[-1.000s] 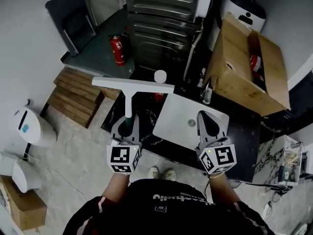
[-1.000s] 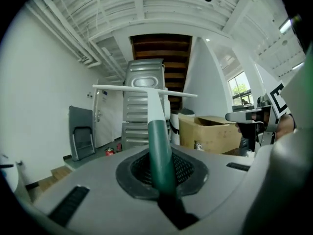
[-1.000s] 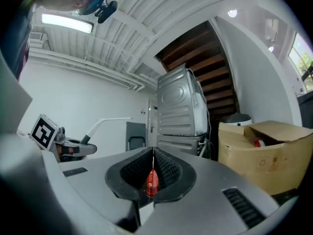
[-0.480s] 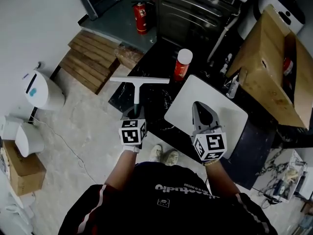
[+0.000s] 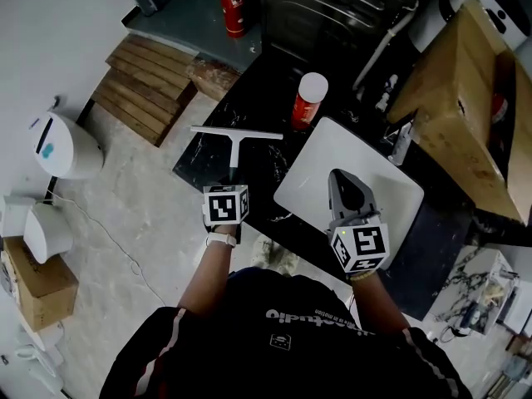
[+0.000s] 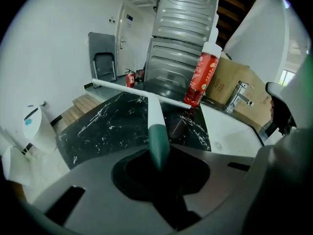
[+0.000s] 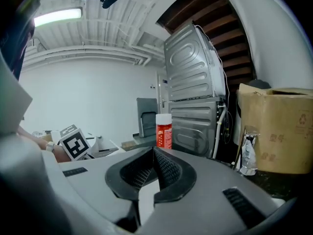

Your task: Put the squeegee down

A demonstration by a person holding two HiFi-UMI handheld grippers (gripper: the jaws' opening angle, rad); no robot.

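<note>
A black marbled counter (image 5: 204,152) fills the middle, with a big cardboard box (image 5: 465,98) at its far right end. A white sink (image 5: 374,194) sits in the counter. The squeegee (image 5: 234,140) lies on the dark stone left of the sink, blade away from the person. A red spray can (image 5: 308,102) stands just beyond the blade. The left gripper (image 5: 230,181) has its jaws opening, narrowly apart around the green handle end. The right gripper (image 5: 342,181) hovers over the sink with its jaws together and empty.
</note>
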